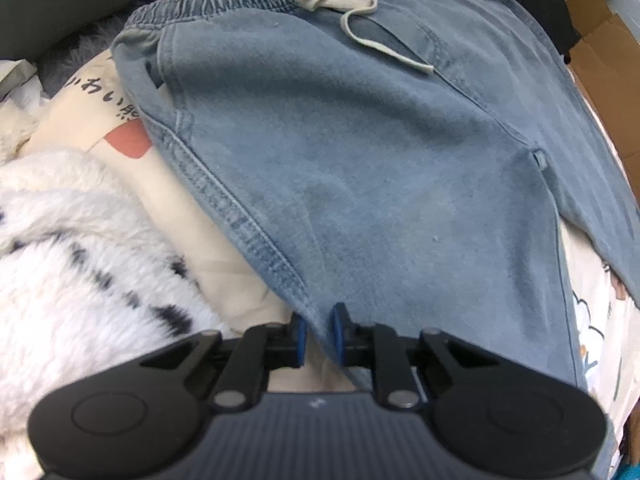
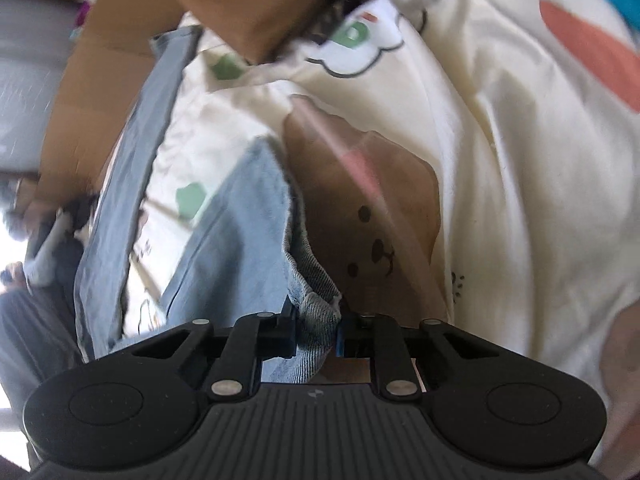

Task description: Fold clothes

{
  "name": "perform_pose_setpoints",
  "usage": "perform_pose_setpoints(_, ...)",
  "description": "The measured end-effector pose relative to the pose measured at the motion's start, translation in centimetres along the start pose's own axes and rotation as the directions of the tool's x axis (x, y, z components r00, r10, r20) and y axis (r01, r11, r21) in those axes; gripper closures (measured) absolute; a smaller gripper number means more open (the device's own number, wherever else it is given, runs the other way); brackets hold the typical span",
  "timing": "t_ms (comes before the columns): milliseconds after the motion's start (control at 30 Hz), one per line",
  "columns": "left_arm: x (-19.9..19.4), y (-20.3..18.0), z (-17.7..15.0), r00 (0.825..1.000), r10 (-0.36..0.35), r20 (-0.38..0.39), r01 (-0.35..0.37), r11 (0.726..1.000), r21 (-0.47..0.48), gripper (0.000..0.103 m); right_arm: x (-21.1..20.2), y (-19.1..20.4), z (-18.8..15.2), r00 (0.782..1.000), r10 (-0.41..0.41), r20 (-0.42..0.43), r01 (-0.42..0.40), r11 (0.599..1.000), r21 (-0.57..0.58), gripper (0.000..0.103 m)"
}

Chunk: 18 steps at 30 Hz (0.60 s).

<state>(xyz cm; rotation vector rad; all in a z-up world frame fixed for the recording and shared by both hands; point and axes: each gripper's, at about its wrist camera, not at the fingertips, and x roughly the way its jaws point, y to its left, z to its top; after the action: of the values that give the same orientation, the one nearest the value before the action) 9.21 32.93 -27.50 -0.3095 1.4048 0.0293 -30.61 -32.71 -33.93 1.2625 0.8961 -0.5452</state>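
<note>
Left gripper (image 1: 319, 338): black two-finger claw with blue pads, pointing steeply down, jaws nearly together and pinching the side-seam edge of the light blue denim trousers (image 1: 360, 160), fabric fanning out ahead of the fingertips. Right gripper (image 2: 316, 330): same black claw, angled down less steeply, jaws clamped on a bunched hem of the same denim (image 2: 312, 304), cloth filling the gap between the pads. Frame blurred. No hand or sleeve visible behind either claw.
</note>
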Motion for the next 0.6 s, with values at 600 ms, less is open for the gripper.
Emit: perform_pose_setpoints(600, -2.8, 2.1, 1.1, 1.000, -0.004, 0.018, 0.004, 1.000, -0.009, 0.068, -1.2, -3.0, -4.5, 0.985, -0.161, -0.063, 0.157, 0.985, -0.068, 0.088)
